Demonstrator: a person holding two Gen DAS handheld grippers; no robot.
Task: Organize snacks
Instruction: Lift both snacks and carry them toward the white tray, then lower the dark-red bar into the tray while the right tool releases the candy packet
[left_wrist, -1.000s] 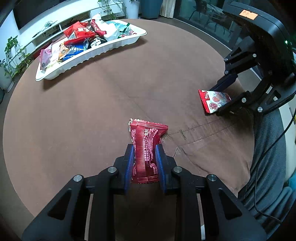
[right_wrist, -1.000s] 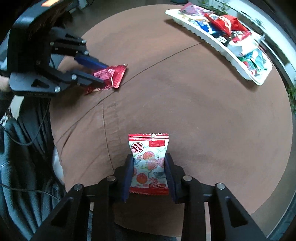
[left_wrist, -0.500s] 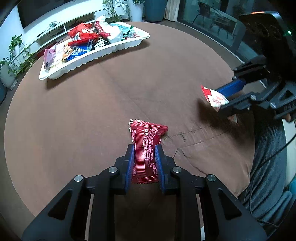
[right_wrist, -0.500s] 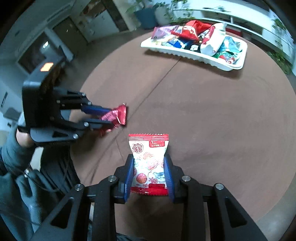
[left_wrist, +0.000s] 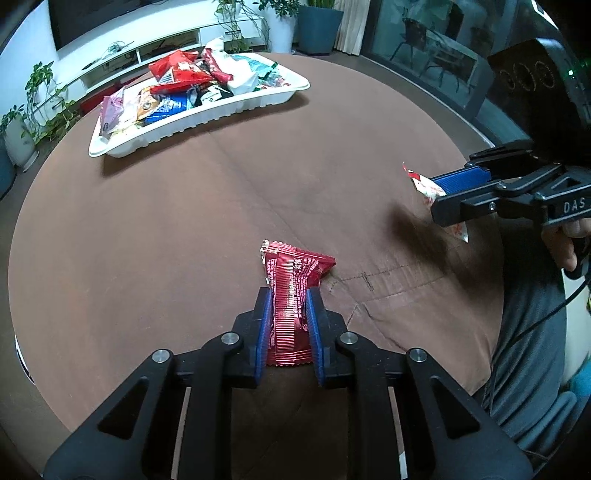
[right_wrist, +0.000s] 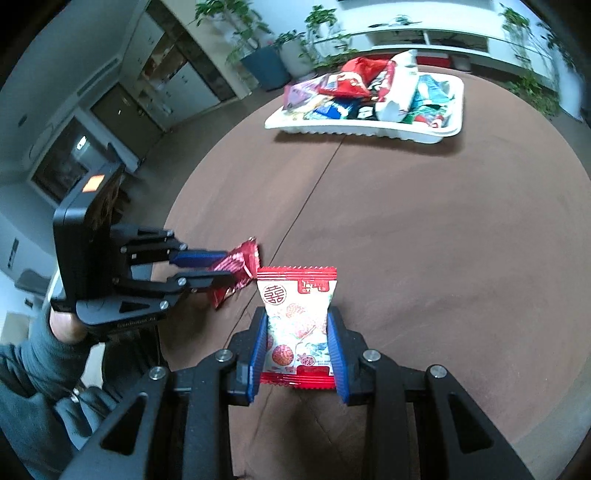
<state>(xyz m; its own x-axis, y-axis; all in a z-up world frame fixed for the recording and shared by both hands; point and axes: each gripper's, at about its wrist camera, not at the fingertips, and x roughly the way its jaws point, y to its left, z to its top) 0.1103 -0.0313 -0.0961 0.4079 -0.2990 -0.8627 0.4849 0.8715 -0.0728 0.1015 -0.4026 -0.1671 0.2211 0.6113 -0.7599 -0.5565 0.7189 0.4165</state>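
Note:
My left gripper (left_wrist: 287, 301) is shut on a crinkled red snack packet (left_wrist: 291, 291), held just above the brown round table (left_wrist: 184, 229); the same left gripper (right_wrist: 218, 267) and red packet (right_wrist: 236, 266) show at the left of the right wrist view. My right gripper (right_wrist: 297, 314) is shut on a white packet with red fruit print (right_wrist: 297, 325), lifted off the table. From the left wrist view that right gripper (left_wrist: 439, 192) hangs at the right with the white packet (left_wrist: 424, 184) seen edge-on. A white tray (left_wrist: 207, 118) heaped with several snacks stands at the table's far side.
A person's hand (left_wrist: 569, 243) and grey clothing (left_wrist: 528, 350) are at the table's near right edge. Potted plants (right_wrist: 273, 55) and a low white shelf (left_wrist: 155, 48) stand beyond the table. The white tray (right_wrist: 369, 127) lies far ahead of both grippers.
My right gripper has rolled and risen a little with the white packet, now pointing towards the tray. The left gripper has pinched the red packet slightly tighter and stayed in place.

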